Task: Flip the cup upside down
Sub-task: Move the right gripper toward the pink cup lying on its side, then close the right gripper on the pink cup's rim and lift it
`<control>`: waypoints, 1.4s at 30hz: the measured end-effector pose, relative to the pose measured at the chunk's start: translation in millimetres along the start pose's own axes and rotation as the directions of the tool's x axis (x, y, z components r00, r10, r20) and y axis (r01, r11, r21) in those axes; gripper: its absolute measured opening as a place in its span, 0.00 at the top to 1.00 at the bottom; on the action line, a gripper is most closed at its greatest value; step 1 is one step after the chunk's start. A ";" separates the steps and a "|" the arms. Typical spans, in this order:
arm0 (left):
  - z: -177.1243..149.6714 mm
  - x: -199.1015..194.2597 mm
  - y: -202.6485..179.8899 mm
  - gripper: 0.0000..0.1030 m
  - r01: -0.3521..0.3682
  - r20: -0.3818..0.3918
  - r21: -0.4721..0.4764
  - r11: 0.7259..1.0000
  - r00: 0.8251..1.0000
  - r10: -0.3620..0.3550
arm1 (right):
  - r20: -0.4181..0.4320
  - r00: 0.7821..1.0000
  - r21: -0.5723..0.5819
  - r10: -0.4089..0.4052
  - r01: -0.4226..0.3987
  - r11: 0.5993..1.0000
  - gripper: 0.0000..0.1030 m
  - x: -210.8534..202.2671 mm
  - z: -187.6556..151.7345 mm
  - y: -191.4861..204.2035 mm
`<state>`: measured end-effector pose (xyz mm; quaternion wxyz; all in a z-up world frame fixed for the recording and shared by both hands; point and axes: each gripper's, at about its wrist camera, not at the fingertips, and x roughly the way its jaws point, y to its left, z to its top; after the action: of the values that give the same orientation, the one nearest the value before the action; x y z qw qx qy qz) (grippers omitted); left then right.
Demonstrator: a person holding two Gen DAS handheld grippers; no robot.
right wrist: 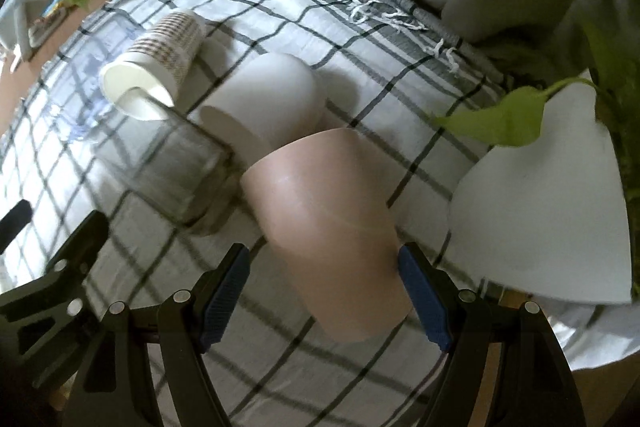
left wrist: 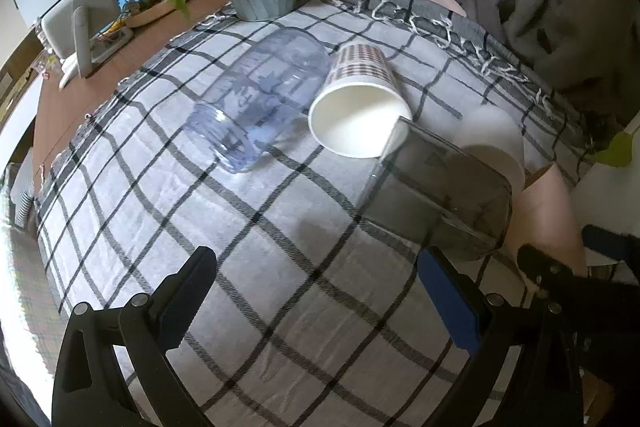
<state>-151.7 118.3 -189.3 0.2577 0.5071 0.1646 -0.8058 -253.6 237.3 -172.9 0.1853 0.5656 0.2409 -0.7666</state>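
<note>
The risk is the pink cup [right wrist: 328, 227] slipping or swinging into the dark glass tumbler [right wrist: 188, 179] just beside it — the right gripper [right wrist: 324, 299] has its jaws around the smooth tapered wall, the right pad touching, the left apparently not. The cup lies tilted over the checked cloth [right wrist: 360, 27] on the counter, matte and faintly scuffed. The left gripper [left wrist: 316, 303] hangs released, holding nothing.
</note>
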 end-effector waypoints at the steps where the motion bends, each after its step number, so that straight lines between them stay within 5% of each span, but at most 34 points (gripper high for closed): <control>1: -0.2 1.5 -2.5 0.01 0.000 -0.003 0.006 1.000 1.000 0.000 | -0.002 1.000 0.002 -0.004 0.004 1.000 0.25 2.8 2.4 -2.8; 24: 4.4 12.7 -5.7 0.01 -0.005 -0.019 0.049 0.999 1.000 0.006 | -0.022 0.999 -0.017 -0.047 0.047 0.999 0.24 27.8 19.2 -5.9; 42: 16.5 -43.1 50.9 0.01 0.085 0.120 0.286 0.955 0.985 -0.124 | 0.066 0.998 0.271 -0.021 0.002 0.963 0.27 -74.5 -40.1 32.5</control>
<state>-118.9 78.9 -143.5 0.1512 0.4725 0.0578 -0.8663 -182.5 234.9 -116.6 0.1100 0.5577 0.1307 -0.8123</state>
